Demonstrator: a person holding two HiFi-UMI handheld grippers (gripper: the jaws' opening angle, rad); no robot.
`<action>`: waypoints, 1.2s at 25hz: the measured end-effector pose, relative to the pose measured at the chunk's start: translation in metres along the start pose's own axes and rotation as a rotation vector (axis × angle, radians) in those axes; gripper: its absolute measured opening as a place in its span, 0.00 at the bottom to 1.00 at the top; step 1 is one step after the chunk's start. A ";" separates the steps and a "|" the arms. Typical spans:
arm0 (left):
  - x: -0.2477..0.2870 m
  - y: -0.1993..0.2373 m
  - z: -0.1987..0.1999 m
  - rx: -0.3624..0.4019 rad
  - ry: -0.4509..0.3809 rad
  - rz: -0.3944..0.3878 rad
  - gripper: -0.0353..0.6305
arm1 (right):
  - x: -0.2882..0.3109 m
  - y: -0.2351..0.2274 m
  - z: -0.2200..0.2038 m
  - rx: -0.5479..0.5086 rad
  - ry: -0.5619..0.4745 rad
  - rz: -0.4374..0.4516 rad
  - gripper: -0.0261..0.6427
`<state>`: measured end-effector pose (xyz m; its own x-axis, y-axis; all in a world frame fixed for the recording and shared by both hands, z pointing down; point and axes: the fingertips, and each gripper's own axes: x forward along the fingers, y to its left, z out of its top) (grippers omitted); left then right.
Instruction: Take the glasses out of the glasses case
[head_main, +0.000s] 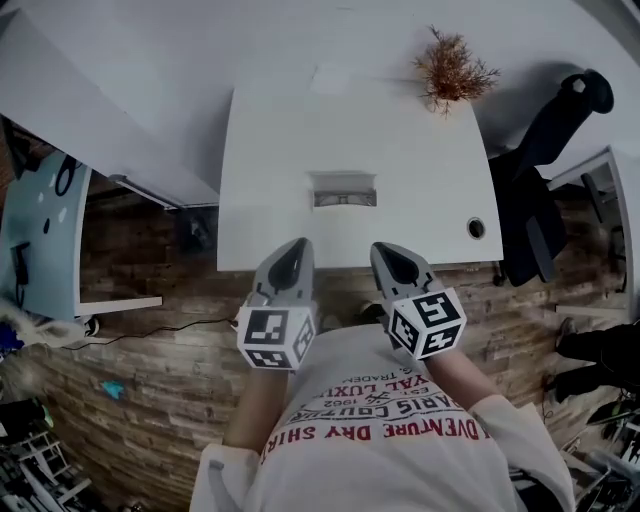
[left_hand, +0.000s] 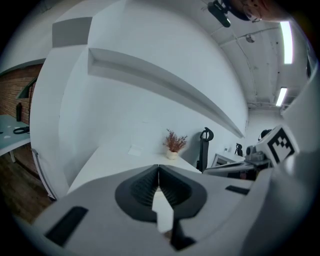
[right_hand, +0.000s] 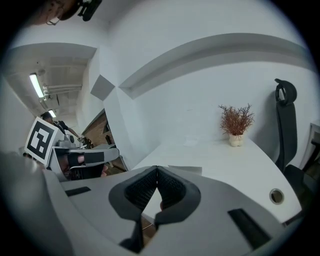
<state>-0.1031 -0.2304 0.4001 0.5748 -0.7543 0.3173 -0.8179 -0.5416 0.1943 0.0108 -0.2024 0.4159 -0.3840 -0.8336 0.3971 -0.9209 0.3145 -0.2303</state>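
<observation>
A grey glasses case (head_main: 343, 189) lies shut near the middle of the white desk (head_main: 270, 160); no glasses show. Only a thin strip of the case (right_hand: 186, 170) peeks over the jaws in the right gripper view. My left gripper (head_main: 299, 245) and right gripper (head_main: 381, 250) hover side by side at the desk's near edge, short of the case and apart from it. Both point toward the desk. The left gripper (left_hand: 158, 167) has its jaws pressed together with nothing between them. So does the right gripper (right_hand: 156, 169).
A potted dry plant (head_main: 452, 68) stands at the desk's far right corner and a white sheet (head_main: 328, 80) lies at the far edge. A cable hole (head_main: 476, 228) is at the right. A black chair (head_main: 545, 150) stands right of the desk. The floor is wood-patterned.
</observation>
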 end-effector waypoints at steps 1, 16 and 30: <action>0.004 0.004 -0.002 -0.007 0.010 0.002 0.06 | 0.006 -0.002 -0.001 0.001 0.016 0.003 0.06; 0.087 0.056 -0.044 -0.118 0.176 0.108 0.06 | 0.132 -0.045 -0.029 -0.219 0.350 0.200 0.06; 0.126 0.082 -0.075 -0.203 0.273 0.182 0.06 | 0.202 -0.069 -0.089 -0.630 0.650 0.414 0.23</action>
<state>-0.1000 -0.3423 0.5259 0.4141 -0.6900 0.5937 -0.9101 -0.3024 0.2833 -0.0096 -0.3521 0.5916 -0.4718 -0.2526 0.8448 -0.5015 0.8649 -0.0215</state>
